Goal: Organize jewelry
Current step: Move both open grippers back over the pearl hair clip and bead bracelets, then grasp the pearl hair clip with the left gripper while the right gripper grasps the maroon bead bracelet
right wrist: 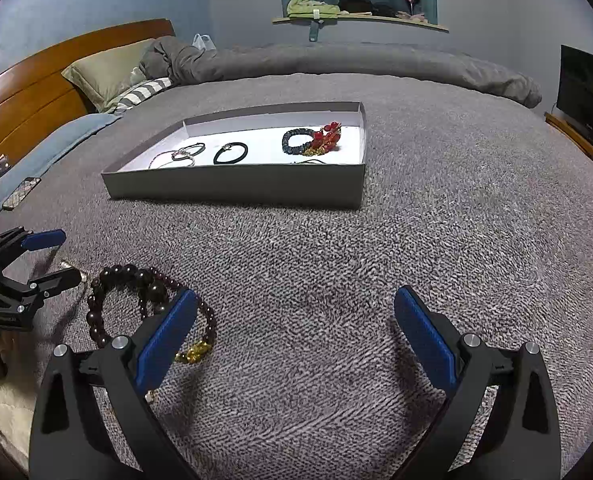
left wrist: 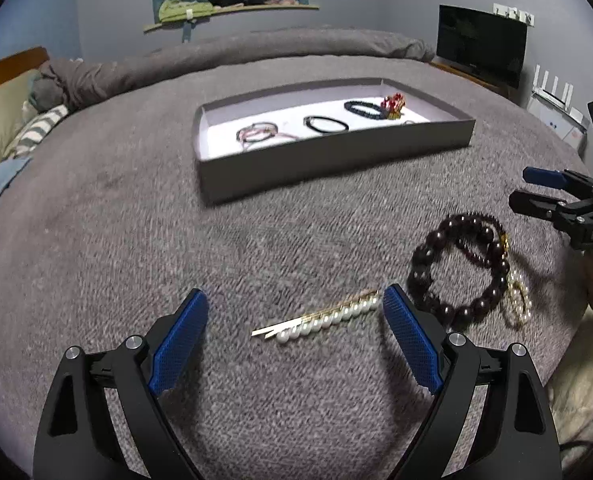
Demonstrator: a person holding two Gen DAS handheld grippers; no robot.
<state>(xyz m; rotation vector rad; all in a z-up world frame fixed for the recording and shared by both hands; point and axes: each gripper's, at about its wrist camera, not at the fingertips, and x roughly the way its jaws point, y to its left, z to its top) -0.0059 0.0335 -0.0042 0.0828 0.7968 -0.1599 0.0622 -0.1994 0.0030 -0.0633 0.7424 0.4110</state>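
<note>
The left gripper point(left wrist: 294, 320) hangs low over the grey blanket point(left wrist: 136, 240) with its blue pads spread wide apart and nothing between them but the pearl hair clip point(left wrist: 322, 317), which lies flat on the weave, slanting from near-left up to far-right. The worry here, as I see it, is the clip itself: it is thin, sits right down in the nubby fabric, and its right end lies very close to the right pad. If the pads close from this spot they may catch only the tip, or pinch up a fold of blanket with it, and the clip could swivel or slip out on the way to the tray point(left wrist: 336, 156). The dark wooden bead bracelet point(left wrist: 456, 272) lies just to the right of that pad, so a sideways nudge might drag it along too.

The clip shows a row of small white pearls along a slim gold bar, with two gold prongs sticking out at its near-left end. It looks light and stiff.

The right gripper point(right wrist: 296, 332) is likewise spread open and empty, hovering over bare blanket, its left finger covering part of the bracelet. The tray sits farther off, well apart from both, already holding several bands and a red ornament point(right wrist: 328, 136).
</note>
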